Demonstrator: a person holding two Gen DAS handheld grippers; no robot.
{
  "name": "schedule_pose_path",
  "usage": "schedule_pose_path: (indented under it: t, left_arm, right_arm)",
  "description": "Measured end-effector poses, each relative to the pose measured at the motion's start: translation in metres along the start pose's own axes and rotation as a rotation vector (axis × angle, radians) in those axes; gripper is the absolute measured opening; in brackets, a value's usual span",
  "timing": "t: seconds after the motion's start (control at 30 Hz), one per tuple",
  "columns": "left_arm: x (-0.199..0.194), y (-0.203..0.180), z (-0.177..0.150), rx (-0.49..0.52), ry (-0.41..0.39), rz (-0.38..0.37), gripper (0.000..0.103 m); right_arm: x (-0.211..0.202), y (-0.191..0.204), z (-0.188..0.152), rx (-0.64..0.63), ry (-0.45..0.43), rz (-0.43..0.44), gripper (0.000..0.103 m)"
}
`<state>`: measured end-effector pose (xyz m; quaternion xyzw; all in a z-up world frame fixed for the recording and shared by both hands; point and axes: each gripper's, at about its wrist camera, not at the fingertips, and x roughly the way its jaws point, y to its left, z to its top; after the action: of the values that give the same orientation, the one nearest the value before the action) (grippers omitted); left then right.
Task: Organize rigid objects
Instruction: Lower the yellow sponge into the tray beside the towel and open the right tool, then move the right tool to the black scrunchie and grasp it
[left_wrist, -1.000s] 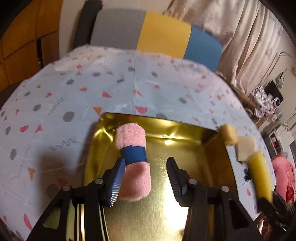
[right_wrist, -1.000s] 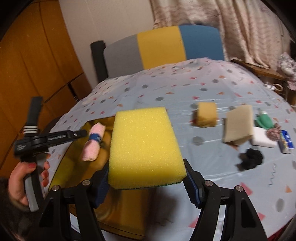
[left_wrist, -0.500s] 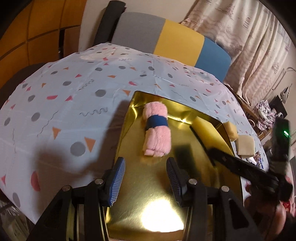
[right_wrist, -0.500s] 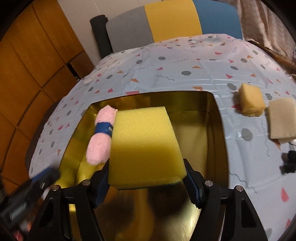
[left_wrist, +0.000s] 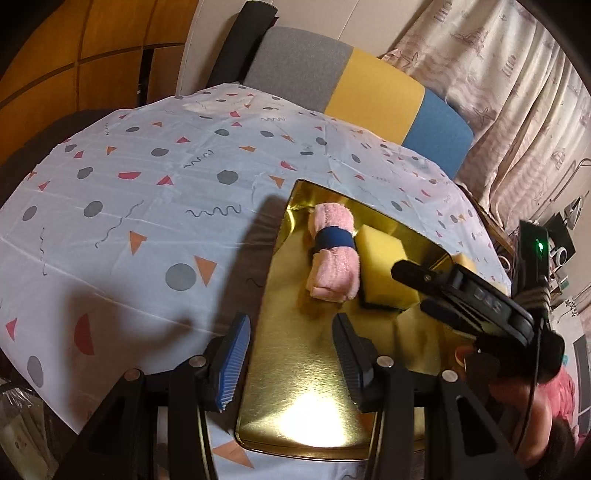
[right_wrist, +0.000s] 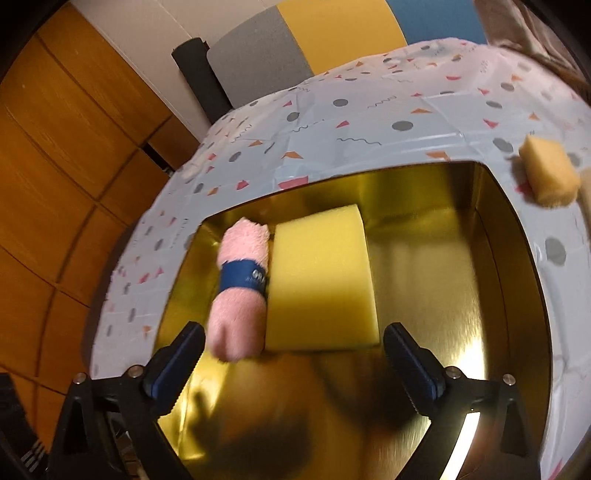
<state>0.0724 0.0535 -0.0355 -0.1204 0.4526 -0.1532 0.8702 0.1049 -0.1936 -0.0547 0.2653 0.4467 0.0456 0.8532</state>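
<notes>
A gold metal tray (left_wrist: 317, 387) (right_wrist: 509, 280) lies on the patterned tablecloth. In it lie a rolled pink towel with a blue band (left_wrist: 334, 254) (right_wrist: 240, 284) and, touching its right side, a yellow sponge (left_wrist: 384, 271) (right_wrist: 321, 277). My left gripper (left_wrist: 291, 350) is open and empty, pulled back over the tray's near left edge. My right gripper (right_wrist: 293, 362) is open and empty just behind the sponge; in the left wrist view it reaches in from the right (left_wrist: 410, 284).
A small tan sponge (right_wrist: 550, 173) lies on the tablecloth (left_wrist: 147, 206) right of the tray. A grey, yellow and blue chair back (left_wrist: 369, 92) stands behind the table. Curtains hang at the right, a wooden cabinet at the left.
My right gripper lowered the yellow sponge into the tray beside the towel and opened, letting it go. My left gripper drew back from the towel toward the tray's near edge.
</notes>
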Motion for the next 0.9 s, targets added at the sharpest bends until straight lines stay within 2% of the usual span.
schedule_pose_path:
  t: [0.17, 0.27, 0.4, 0.5, 0.7, 0.9]
  left_arm:
    - [0.0, -0.013, -0.005, 0.02, 0.009, -0.043, 0.047]
    - [0.0, -0.023, -0.009, 0.042, 0.015, -0.061, 0.047]
    - [0.004, -0.036, -0.017, 0.073, 0.03, -0.081, 0.047]
    - [0.007, -0.051, -0.026, 0.102, 0.049, -0.093, 0.047]
    - [0.009, -0.08, -0.037, 0.173, 0.079, -0.156, 0.047]
    - [0.009, -0.115, -0.048, 0.267, 0.096, -0.169, 0.047]
  right_arm:
    - [-0.028, -0.008, -0.009, 0.034, -0.013, 0.059, 0.099]
    - [-0.054, -0.01, -0.013, 0.007, -0.064, 0.057, 0.099]
    - [-0.09, -0.016, -0.022, -0.073, -0.16, -0.042, 0.102]
    - [-0.106, -0.032, -0.028, -0.095, -0.192, -0.113, 0.102]
    - [-0.122, -0.086, -0.042, -0.028, -0.183, -0.212, 0.102]
    - [-0.143, -0.146, -0.067, 0.084, -0.203, -0.289, 0.102]
